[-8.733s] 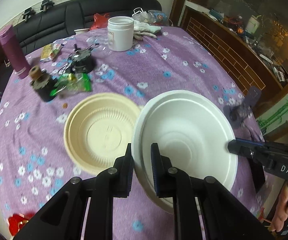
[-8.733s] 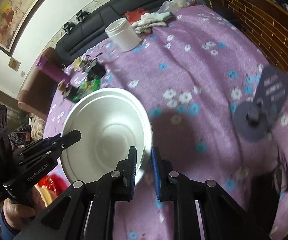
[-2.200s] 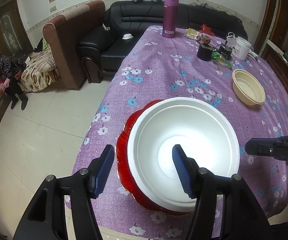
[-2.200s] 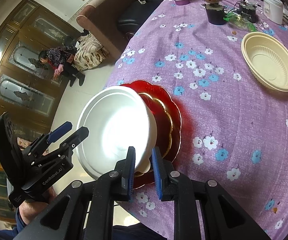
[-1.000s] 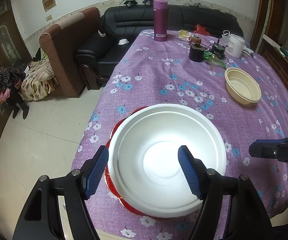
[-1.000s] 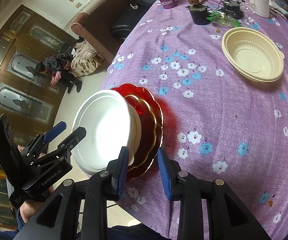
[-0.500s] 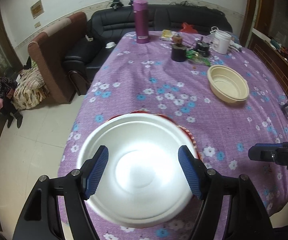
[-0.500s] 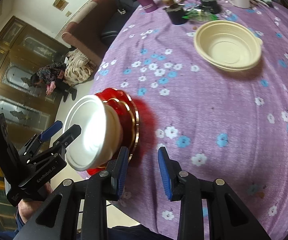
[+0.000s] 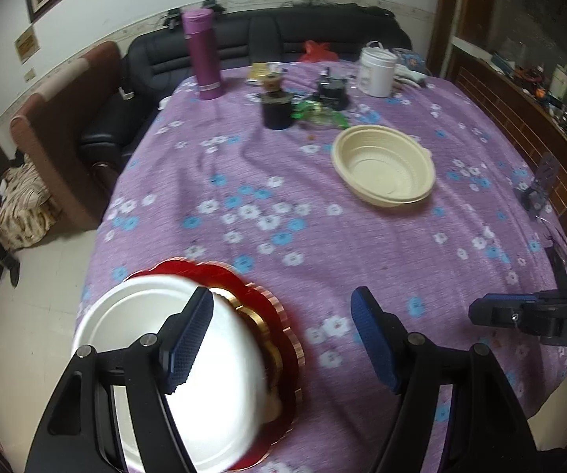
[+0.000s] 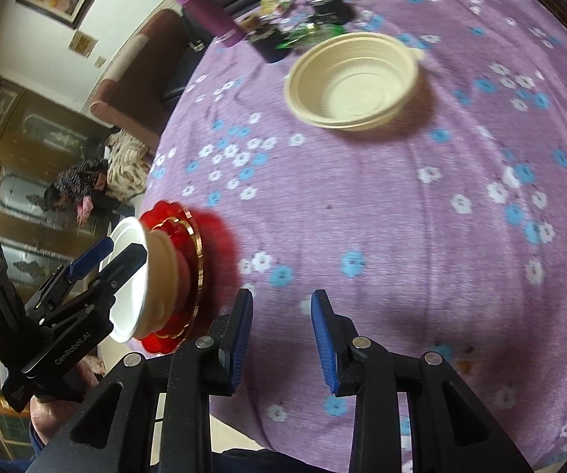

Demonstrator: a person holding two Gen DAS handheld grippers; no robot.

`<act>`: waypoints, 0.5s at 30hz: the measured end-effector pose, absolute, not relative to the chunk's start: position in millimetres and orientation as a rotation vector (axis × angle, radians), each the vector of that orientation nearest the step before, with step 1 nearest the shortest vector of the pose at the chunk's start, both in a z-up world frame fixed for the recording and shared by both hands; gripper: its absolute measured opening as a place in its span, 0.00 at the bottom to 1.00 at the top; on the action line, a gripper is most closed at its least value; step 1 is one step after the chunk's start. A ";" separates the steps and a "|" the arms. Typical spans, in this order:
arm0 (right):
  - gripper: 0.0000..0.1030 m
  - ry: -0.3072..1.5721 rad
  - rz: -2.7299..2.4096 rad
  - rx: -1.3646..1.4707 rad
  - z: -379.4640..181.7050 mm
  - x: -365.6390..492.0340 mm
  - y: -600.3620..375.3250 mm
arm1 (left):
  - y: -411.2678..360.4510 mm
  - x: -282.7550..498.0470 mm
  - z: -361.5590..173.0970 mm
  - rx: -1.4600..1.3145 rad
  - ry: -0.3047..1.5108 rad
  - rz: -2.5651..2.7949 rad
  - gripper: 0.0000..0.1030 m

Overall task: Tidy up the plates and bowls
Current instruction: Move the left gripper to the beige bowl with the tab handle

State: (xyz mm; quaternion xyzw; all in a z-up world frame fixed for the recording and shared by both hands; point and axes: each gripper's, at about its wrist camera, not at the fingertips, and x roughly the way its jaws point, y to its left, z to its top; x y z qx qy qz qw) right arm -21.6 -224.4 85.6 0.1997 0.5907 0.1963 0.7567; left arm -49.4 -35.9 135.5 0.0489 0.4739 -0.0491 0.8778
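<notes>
Round white foam bowl (image 9: 145,335) lower left, partly hidden behind left gripper (image 9: 281,337); red scalloped plate (image 9: 279,315) beneath. Both grippers' fingers released, right gripper (image 10: 281,333) empty.

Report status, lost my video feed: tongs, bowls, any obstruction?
Left tongs open, right tongs open, both empty. White bowl sits on red plate at table edge. Cream bowl alone mid-table, path clear.

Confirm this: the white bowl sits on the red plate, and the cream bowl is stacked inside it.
Wrong on the cream bowl: the left wrist view shows it alone on the tablecloth, far from the stack. The white bowl does sit on the red plate.
</notes>
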 end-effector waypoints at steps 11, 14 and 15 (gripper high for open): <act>0.32 1.293 0.368 0.491 76.8 -16.3 -268.9 | -88.1 -26.0 125.4 0.127 1.032 -0.196 0.71; 0.32 1.295 0.355 0.503 73.9 -13.3 -279.2 | -97.6 -17.1 120.8 0.116 1.052 -0.213 0.71; 0.32 1.297 0.351 0.506 72.5 -11.1 -282.7 | -99.5 -14.6 119.5 0.111 1.059 -0.218 0.71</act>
